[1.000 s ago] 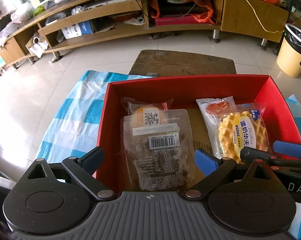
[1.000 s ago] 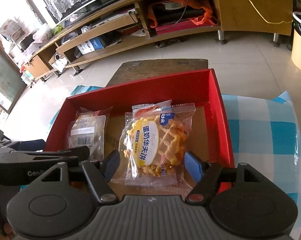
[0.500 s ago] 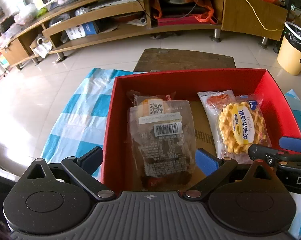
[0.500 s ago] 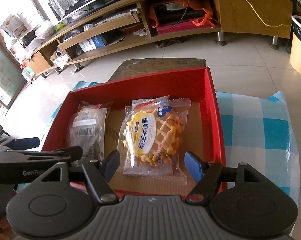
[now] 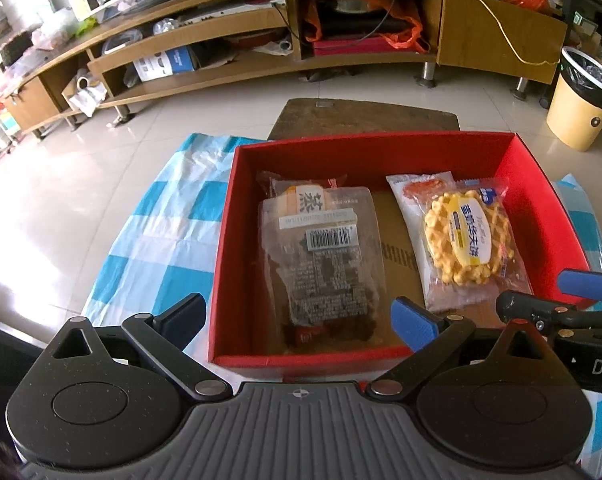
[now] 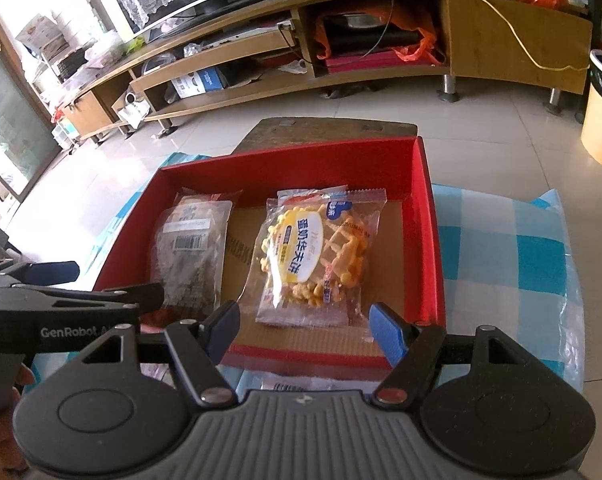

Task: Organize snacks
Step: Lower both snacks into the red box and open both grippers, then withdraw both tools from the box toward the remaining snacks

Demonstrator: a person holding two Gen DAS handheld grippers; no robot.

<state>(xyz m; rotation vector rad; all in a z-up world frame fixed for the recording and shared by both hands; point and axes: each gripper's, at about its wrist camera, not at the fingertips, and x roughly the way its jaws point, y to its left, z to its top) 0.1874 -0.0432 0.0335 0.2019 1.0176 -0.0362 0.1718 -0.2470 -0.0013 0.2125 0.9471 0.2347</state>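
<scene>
Box [image 5: 221, 240] rim near, jaws spread, empty

One red box [image 5: 381, 152] sits on one blue-and-white checked cloth [image 5: 161, 232]. Inside the box are four snack packets in two stacks of two: on its left side one clear packet of dark snacks [image 5: 325, 264] lies over one brown packet [image 5: 301, 180], and on its right side one waffle packet [image 5: 467, 240] lies over one white packet [image 5: 417, 184]. Two tongs are in view, the left tongs [image 5: 297, 320] and the right tongs [image 6: 305, 328]. Beyond the box stands one yellow bin [image 5: 581, 100].
</scene>
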